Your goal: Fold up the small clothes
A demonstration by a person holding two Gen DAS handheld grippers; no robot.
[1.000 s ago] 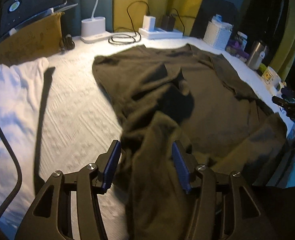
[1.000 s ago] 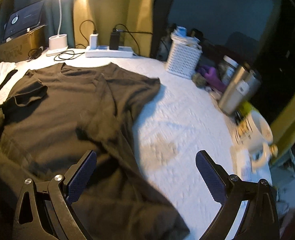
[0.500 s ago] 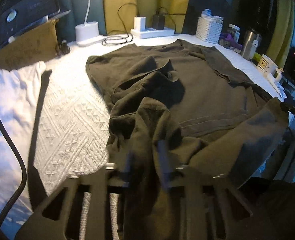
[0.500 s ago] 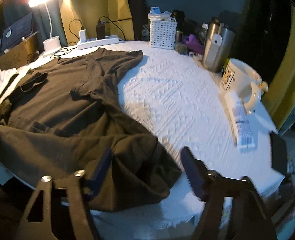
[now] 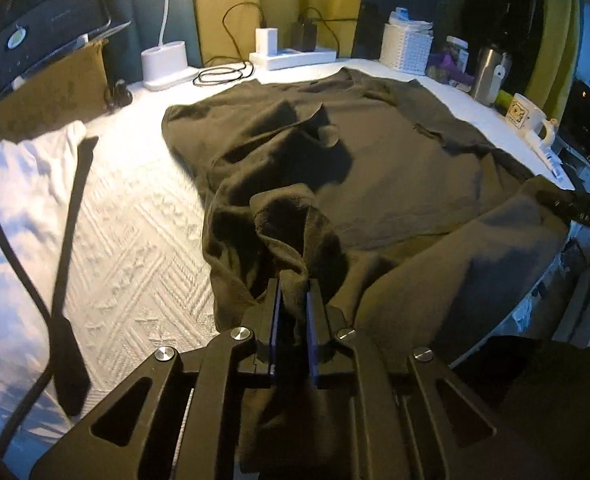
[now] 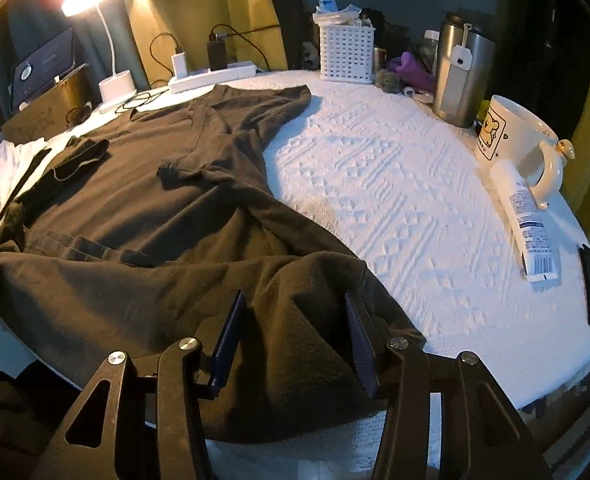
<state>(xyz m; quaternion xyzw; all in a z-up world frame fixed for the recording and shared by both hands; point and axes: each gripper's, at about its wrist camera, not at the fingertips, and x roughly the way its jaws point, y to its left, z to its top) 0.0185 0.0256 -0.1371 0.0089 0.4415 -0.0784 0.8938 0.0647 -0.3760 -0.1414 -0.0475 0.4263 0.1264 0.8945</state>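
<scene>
Dark olive cotton, the shirt (image 5: 375,168) lies spread across our white textured surface (image 5: 135,240). From the left wrist we see our left gripper (image 5: 294,304) with its fingers pinching a bunched fold at the near hem. From the right wrist, our right gripper (image 6: 295,320) is closing, fingers not yet pressing the hem corner between them; a mug (image 6: 511,136) stands well apart.

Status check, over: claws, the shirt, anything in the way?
Left claw shut on dark shirt hem. Right claw closing, hem between, not pinched. Tube and mug aside.
</scene>
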